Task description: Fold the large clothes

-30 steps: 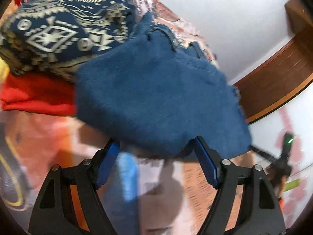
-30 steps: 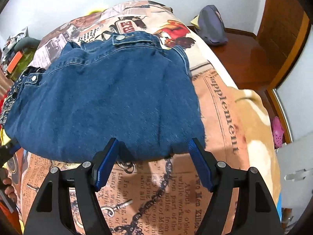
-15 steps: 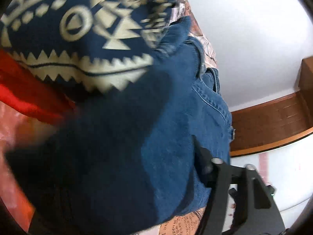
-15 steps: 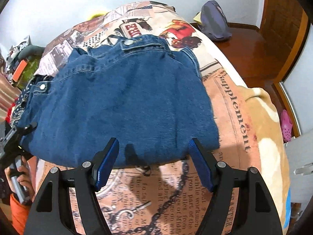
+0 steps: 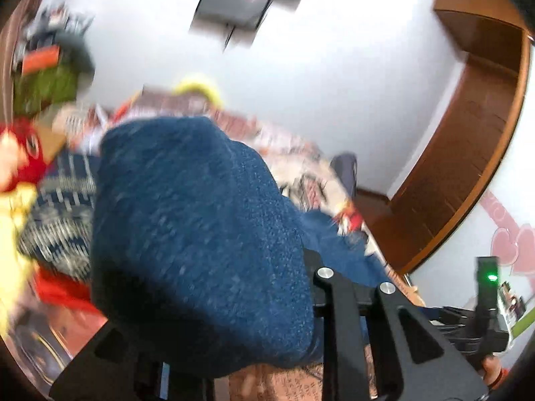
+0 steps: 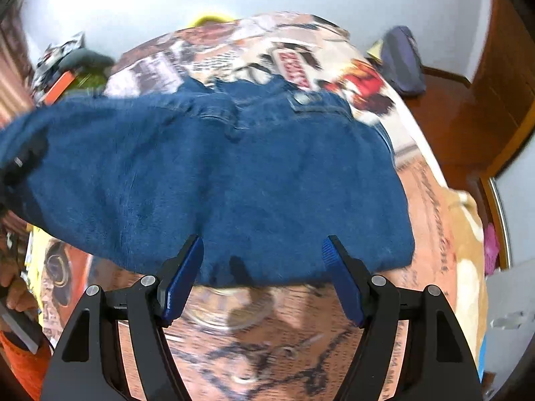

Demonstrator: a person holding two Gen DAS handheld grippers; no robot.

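Left tongs (image 5: pixel 207 317) closing on jeans (image 6: pixel 234 173)

Your jeans (image 6: pixel 254 173) lie across the bed (image 6: pixel 431 200), waistband at the far side. A patterned cloth (image 5: pixel 57 220) lies left of them; a bag (image 6: pixel 401 63) sits on the floor beyond the bed's right corner.

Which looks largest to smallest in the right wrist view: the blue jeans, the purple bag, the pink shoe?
1. blue jeans
2. purple bag
3. pink shoe
The bag and the shoe lie farther from the camera, so their true sizes stay unsure.
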